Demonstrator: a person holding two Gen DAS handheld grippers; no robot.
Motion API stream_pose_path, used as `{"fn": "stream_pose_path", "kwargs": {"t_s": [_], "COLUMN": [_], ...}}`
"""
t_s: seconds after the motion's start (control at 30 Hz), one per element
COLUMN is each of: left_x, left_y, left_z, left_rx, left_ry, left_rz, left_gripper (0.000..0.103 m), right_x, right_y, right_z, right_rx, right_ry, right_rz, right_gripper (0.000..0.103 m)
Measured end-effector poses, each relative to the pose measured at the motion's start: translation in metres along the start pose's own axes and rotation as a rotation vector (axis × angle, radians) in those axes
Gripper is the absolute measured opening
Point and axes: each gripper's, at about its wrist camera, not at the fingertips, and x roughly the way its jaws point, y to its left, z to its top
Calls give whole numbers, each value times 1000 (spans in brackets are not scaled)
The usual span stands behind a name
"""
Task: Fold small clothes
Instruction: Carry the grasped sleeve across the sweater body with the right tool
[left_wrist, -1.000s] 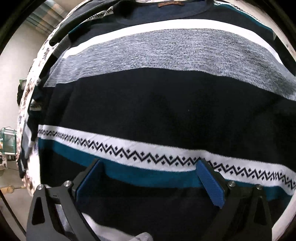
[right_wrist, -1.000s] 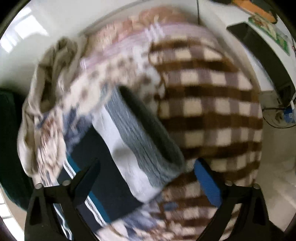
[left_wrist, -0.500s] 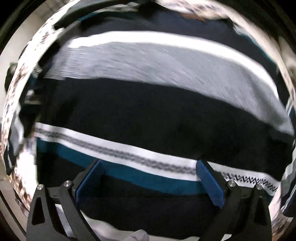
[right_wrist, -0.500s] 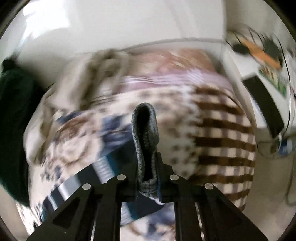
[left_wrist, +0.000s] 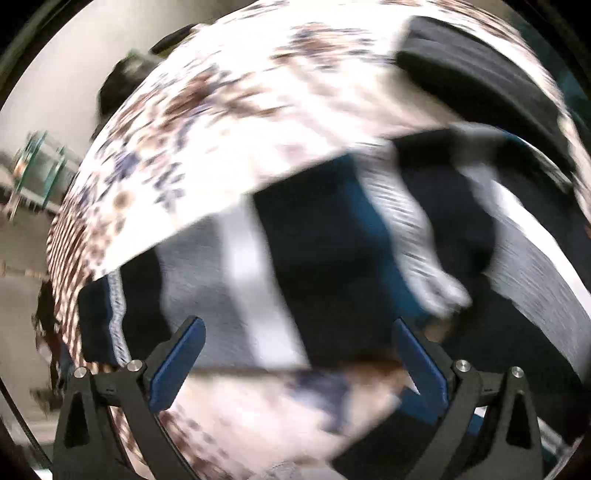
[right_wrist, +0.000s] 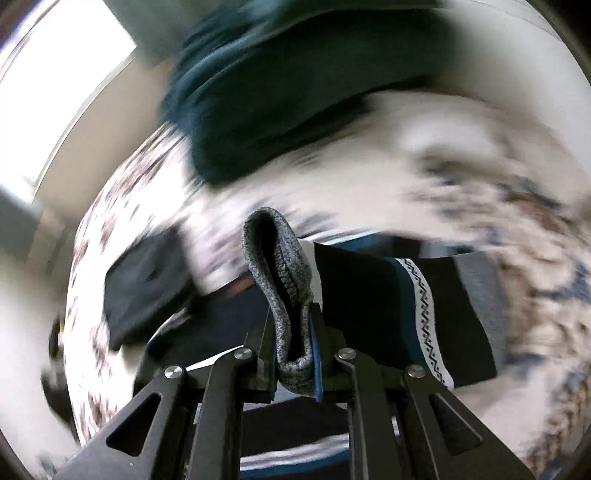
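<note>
A dark striped sweater (left_wrist: 325, 258) with grey, white, teal and zigzag bands lies on a floral blanket (left_wrist: 207, 122). In the left wrist view my left gripper (left_wrist: 295, 354) is open and empty just above the sweater's sleeve and body; the view is blurred. In the right wrist view my right gripper (right_wrist: 293, 332) is shut on the grey ribbed cuff (right_wrist: 280, 273) of the sweater, lifted above the blanket. The zigzag-banded sleeve (right_wrist: 417, 306) trails to the right behind it.
A dark teal garment (right_wrist: 280, 107) lies on the blanket beyond the cuff. Another black garment (right_wrist: 144, 280) lies to the left. A black cloth piece (left_wrist: 476, 74) sits at the upper right in the left wrist view. Floor and furniture show at the far left (left_wrist: 29, 177).
My right gripper closed on the grey cuff and has swung with it across the blanket. My left gripper, still open, swung from the sweater's front to its side, by a sleeve.
</note>
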Motion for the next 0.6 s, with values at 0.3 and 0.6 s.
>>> {"fn": "stream_pose_path", "kwargs": {"t_s": [0.3,0.6], "left_x": [27,42], "left_y": [41,43], "left_z": [-7,-11], "left_rx": [-111,-115], "left_ry": [64,97], "left_rz": [2,-9], "left_gripper": [103,103], "right_x": [124,153], "right_y": [182,211], "right_z": [-101,-130], "right_rx": [-326,-413], "right_ry": [159,224], "right_rz": [-32,-60], "right_gripper": [14,14]}}
